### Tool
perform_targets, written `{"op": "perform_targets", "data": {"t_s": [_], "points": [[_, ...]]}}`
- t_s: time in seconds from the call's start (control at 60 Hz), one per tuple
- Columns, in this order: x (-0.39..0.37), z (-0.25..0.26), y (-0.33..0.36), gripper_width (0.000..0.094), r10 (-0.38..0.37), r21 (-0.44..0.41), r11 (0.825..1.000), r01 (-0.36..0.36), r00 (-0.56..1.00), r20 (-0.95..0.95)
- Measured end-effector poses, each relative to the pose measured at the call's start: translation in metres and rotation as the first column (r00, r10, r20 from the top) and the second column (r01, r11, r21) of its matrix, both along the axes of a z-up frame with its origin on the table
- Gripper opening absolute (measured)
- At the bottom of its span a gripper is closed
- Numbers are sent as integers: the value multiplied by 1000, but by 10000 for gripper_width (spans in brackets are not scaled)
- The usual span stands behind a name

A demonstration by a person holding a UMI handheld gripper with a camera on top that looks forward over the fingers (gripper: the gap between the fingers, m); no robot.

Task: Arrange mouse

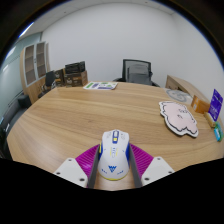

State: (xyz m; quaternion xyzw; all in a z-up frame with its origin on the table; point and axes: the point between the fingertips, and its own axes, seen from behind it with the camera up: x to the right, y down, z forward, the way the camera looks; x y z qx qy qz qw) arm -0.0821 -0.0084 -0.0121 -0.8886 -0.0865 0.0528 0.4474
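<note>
A white mouse [115,155] with blue and yellow marks sits between my gripper's [115,172] two fingers, its nose pointing away from me over the wooden table [70,120]. Both finger pads [88,160] press against its sides, so the gripper is shut on it. The mouse's rear end is hidden below the fingers. I cannot tell whether it rests on the table or hangs just above it.
A pink and white cartoon-shaped mat [180,117] lies ahead to the right, with a purple box [216,100] beyond it. Papers [100,86] lie at the table's far side. A black office chair [137,72] stands behind the table, and cabinets [35,60] at the left.
</note>
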Motion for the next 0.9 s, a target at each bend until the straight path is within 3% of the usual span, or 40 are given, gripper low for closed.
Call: {"op": "perform_targets", "data": {"t_s": [0.167, 0.317, 0.467, 0.667, 0.783, 0.9], "points": [[-1, -3, -5, 398, -96, -100, 990, 96, 995, 5], [-10, 4, -7, 388, -143, -157, 978, 138, 989, -20], [12, 47, 21, 388, -190, -108, 977, 183, 980, -60], [130, 89, 104, 387, -243, -18, 970, 243, 970, -23], [198, 83, 148, 386, -280, -12, 960, 280, 959, -34], [238, 54, 177, 385, -296, -64, 954, 293, 954, -45]]}}
